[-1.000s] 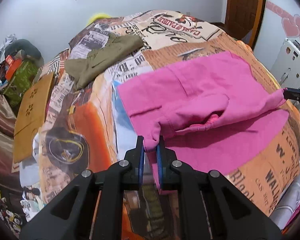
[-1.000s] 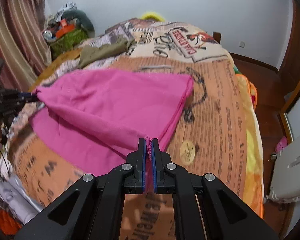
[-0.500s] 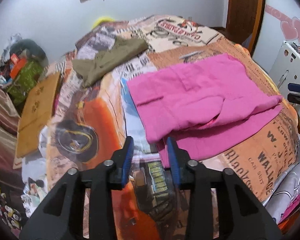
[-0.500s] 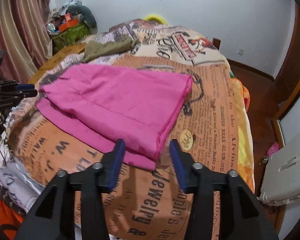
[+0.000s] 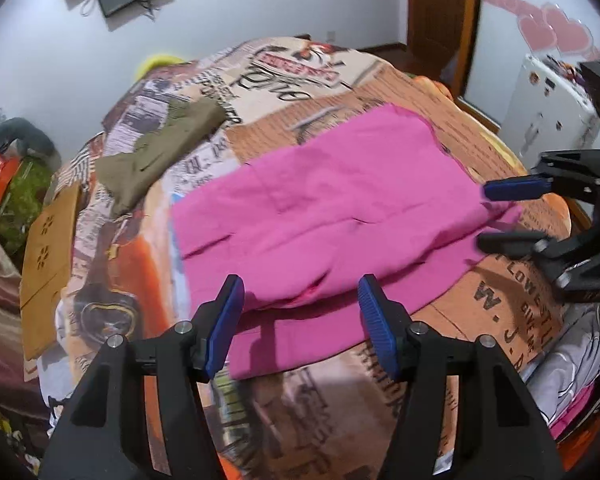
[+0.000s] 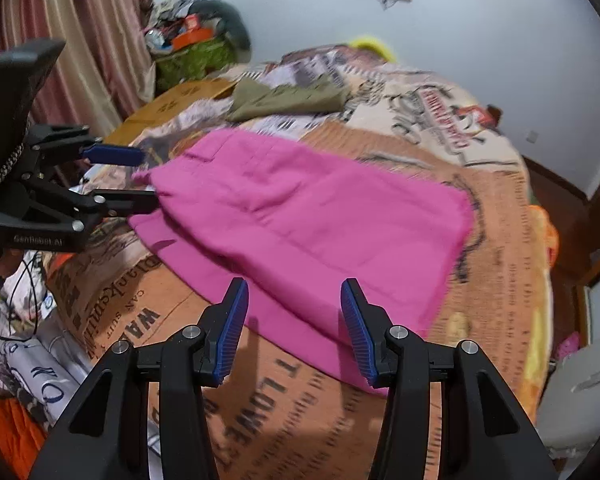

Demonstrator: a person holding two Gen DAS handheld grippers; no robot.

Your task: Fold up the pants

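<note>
Pink pants (image 5: 340,208) lie folded — left gripper (image 5: 300,320) opening, empty.

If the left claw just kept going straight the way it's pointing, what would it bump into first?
Most likely the pink pants lying folded on the bed. The left claw, its jaws opening and nothing between them, points down at their near edge, though depth is hard to judge.
</note>
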